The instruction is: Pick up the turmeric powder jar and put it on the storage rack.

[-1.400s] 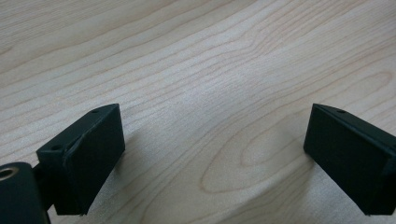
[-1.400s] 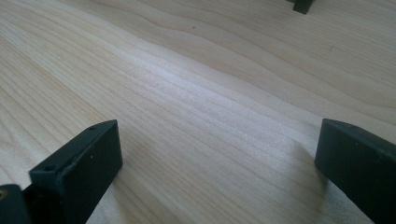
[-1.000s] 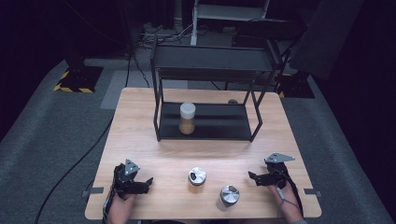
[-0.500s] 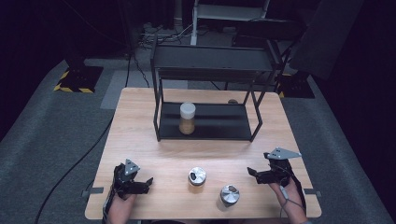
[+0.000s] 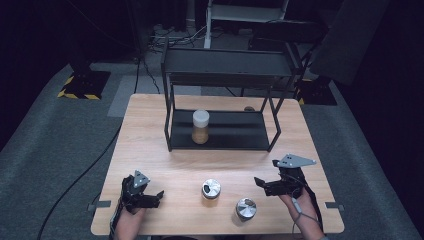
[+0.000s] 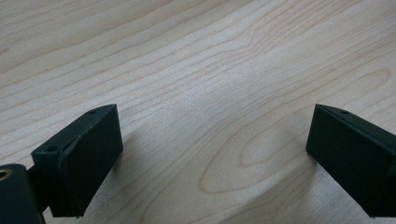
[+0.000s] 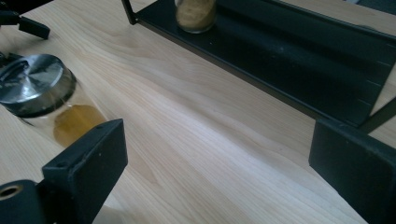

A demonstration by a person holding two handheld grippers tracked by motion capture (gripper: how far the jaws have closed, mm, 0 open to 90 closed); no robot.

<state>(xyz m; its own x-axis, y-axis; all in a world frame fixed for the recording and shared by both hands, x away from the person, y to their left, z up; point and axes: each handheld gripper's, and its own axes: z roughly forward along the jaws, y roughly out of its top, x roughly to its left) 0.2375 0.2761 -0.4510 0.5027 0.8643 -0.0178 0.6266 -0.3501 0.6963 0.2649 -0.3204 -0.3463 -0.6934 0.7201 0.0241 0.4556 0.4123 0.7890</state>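
Both your grippers — left (image 5: pixel 159 194), right (image 5: pixel 258 181) — rest low on the pale wooden bench (image 5: pixel 150 130), fingers spread wide and empty, probably readying for the two steel-lidded glass jars (image 5: pixel 211 189) between them.

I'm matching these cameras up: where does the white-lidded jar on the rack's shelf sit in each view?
High view: white-lidded jar upright on the black rack, lower shelf, left of its middle.
Right gripper view: jar at top centre, cut by the upper edge, on the same shelf.
Left gripper view: faces wood grain close up.
Shared landmark: the wooden table.
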